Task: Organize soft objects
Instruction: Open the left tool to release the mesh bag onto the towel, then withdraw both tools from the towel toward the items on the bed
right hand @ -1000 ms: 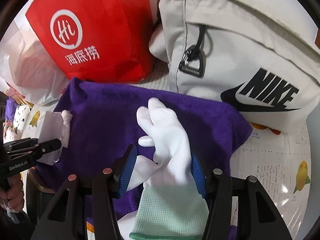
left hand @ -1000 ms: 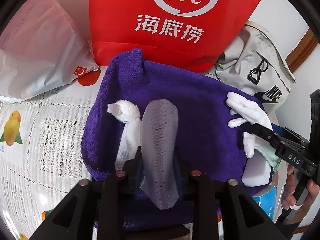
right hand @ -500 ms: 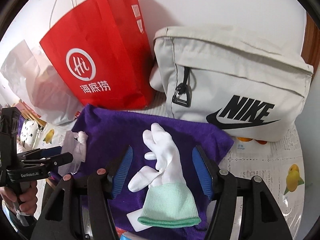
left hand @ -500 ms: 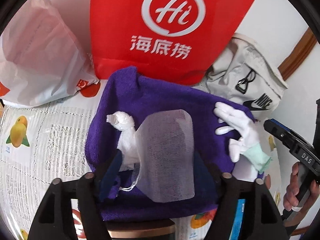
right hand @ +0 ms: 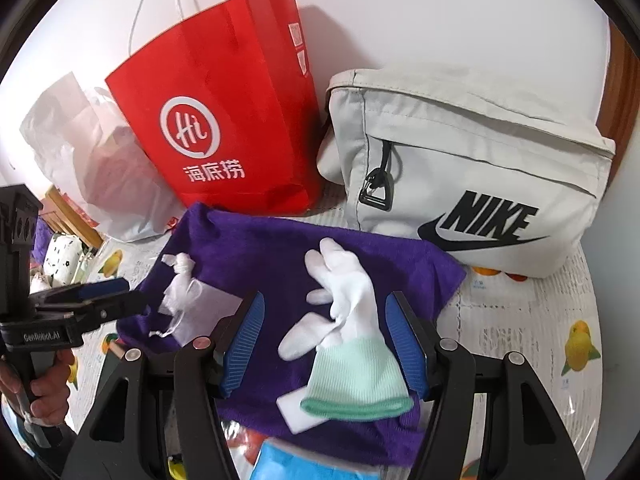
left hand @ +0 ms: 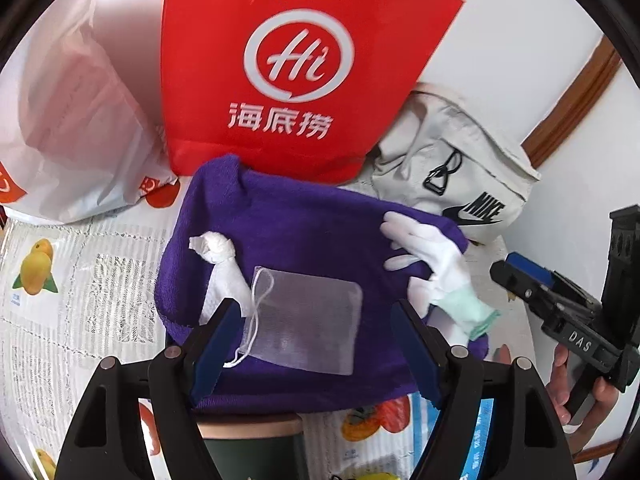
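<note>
A purple towel [left hand: 304, 232] lies spread on the table; it also shows in the right wrist view [right hand: 260, 256]. On it lie a grey mesh drawstring pouch [left hand: 308, 320], a knotted white cloth [left hand: 218, 250] and a white glove with a mint cuff [left hand: 444, 276]. My left gripper [left hand: 316, 344] is open and empty, just short of the pouch. My right gripper [right hand: 324, 340] is open and empty, with the glove [right hand: 348, 320] lying between its jaws. The pouch [right hand: 200, 308] and knotted cloth [right hand: 180, 264] show at left in the right wrist view.
A red paper bag [left hand: 296, 64] and a white plastic bag [left hand: 68, 120] stand behind the towel. A grey Nike bag [right hand: 472, 176] sits at the back right. A white card [right hand: 298, 408] and a blue pack [right hand: 296, 464] lie under the towel's near edge. A dark cylinder [left hand: 252, 448] stands below.
Both grippers opened and pulled back. The left one let go of the mesh pouch, which now lies flat on the towel. The right one let go of the glove.
</note>
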Motion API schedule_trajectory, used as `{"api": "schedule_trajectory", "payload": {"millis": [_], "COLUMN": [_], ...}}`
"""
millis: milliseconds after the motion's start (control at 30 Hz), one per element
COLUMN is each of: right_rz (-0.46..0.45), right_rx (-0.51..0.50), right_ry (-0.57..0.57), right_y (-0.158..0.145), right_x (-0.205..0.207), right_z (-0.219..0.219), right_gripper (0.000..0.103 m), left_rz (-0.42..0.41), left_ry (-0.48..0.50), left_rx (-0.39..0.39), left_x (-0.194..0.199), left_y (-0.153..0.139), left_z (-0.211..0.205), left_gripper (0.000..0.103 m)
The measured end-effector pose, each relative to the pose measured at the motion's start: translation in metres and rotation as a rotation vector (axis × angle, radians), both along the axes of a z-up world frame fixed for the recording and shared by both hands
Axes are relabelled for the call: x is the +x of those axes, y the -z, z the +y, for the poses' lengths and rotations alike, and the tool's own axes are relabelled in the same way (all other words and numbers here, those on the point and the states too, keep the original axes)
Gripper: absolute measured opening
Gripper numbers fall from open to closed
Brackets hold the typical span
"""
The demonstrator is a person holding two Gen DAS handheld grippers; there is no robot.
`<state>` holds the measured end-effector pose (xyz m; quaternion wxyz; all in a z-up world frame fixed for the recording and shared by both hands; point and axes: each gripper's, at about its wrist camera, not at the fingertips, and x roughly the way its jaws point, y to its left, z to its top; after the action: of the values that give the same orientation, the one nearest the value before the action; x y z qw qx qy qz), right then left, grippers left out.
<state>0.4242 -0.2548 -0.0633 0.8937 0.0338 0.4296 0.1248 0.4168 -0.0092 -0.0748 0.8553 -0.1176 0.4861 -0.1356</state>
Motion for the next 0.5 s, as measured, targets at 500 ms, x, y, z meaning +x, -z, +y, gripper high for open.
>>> {"api": "schedule_trajectory", "payload": {"millis": [500], "right_rz": [-0.055], "right_rx": [0.017], "right_ry": [-0.010], "right_y": [-0.025], "right_x": [-0.125], "right_z": [0.004], "right_gripper": [0.063], "left_rz": [-0.143], "left_ry": [0.018], "left_rx": [-0.009], "left_x": [-0.105], "left_y": [-0.047], "left_z": [0.010], "left_gripper": [0.076]}}
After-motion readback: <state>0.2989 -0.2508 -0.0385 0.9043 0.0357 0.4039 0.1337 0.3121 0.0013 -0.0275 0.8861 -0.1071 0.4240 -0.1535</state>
